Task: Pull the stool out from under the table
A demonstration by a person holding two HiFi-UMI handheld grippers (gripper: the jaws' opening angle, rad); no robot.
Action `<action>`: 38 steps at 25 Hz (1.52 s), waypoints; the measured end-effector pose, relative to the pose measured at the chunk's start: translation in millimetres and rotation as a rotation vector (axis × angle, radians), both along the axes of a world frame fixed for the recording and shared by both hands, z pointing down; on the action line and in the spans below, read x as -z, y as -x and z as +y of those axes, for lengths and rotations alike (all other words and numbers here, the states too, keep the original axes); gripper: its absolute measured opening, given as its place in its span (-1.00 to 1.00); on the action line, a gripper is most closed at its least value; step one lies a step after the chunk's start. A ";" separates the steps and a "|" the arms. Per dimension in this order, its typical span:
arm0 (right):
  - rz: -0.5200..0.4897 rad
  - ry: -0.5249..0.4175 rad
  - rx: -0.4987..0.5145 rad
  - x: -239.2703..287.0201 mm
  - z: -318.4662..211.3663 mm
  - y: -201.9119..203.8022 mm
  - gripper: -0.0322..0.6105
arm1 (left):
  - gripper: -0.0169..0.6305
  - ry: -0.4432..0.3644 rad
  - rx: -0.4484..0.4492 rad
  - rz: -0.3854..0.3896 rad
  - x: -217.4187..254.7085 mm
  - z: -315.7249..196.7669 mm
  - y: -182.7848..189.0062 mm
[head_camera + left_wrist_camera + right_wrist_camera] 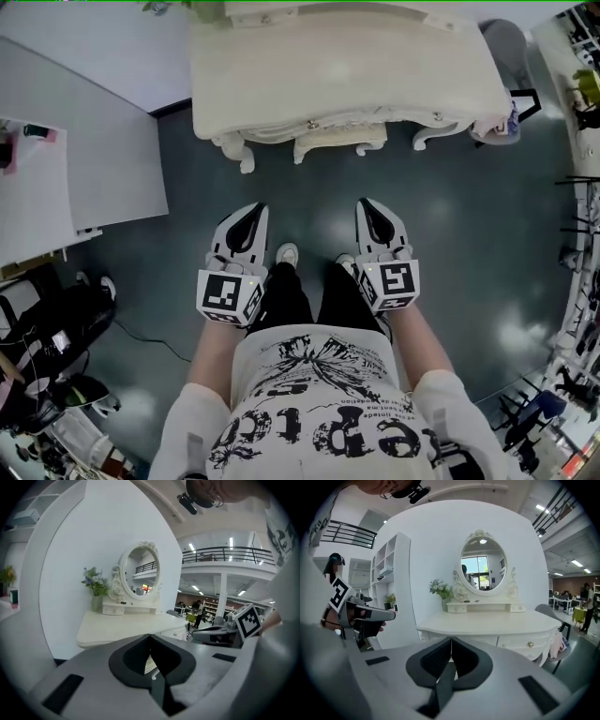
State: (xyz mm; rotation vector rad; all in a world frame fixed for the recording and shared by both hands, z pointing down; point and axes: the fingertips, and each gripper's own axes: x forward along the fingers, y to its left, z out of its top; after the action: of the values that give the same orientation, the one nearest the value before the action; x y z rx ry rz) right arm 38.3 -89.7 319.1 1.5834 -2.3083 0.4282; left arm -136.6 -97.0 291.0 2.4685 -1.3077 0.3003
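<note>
A cream dressing table [347, 75] stands across the far side of the dark floor [459, 253], and the carved white stool [339, 141] sits tucked beneath its front edge, between the table's legs. Well short of the stool, the left gripper [251, 212] and right gripper [367, 206] are held side by side above the floor. Each has its jaws pressed together on nothing.

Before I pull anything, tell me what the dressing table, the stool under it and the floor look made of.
Dressing table: probably painted wood, cream with a soft sheen; carved edges and curved legs suggest it.
Stool: same cream painted look with carved trim; mostly hidden, so less sure.
Floor: dark, smooth, glossy, perhaps vinyl or coated concrete; bright reflections show on it.
</note>
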 end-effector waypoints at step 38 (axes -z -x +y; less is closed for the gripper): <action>-0.079 0.066 0.103 -570.3 -192.5 81.3 0.19 | -0.90 -0.261 0.209 -0.015 -466.0 -89.4 12.6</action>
State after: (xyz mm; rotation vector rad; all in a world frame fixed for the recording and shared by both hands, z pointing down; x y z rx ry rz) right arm -42.9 -282.2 889.4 1.4335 -2.3959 0.5449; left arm -149.2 -186.4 757.0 2.5073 -1.6904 0.1022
